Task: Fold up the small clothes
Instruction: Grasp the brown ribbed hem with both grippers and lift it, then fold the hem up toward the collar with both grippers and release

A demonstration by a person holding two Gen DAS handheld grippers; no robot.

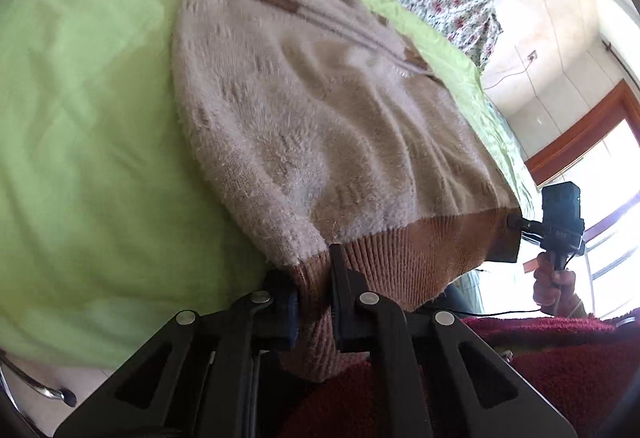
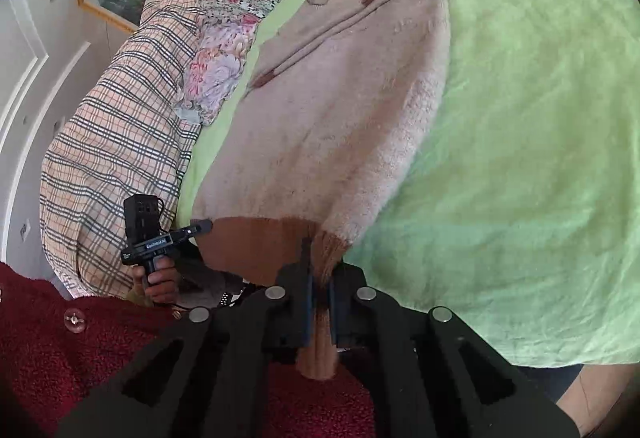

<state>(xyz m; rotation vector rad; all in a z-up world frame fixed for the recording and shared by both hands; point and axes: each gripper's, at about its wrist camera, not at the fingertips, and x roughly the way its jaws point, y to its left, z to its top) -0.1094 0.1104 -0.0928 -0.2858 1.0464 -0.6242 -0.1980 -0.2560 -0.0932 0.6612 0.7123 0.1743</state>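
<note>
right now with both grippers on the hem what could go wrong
The left hand-held gripper and right hand-held gripper pinch only the ribbed hem of the fuzzy sweater, so it might slip out when lifted. The sweater lies near the edge of the green sheet, so dragging could bunch the sheet.

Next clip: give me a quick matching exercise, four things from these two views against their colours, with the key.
Things:
1. sweater body
2. sweater hem, gripped by left claw and right claw
3. bed sheet
4. pillow

Colours:
A. lime green
B. ribbed tan-brown
C. fuzzy beige
D. plaid check

Pairs: 1-C, 2-B, 3-A, 4-D
</note>
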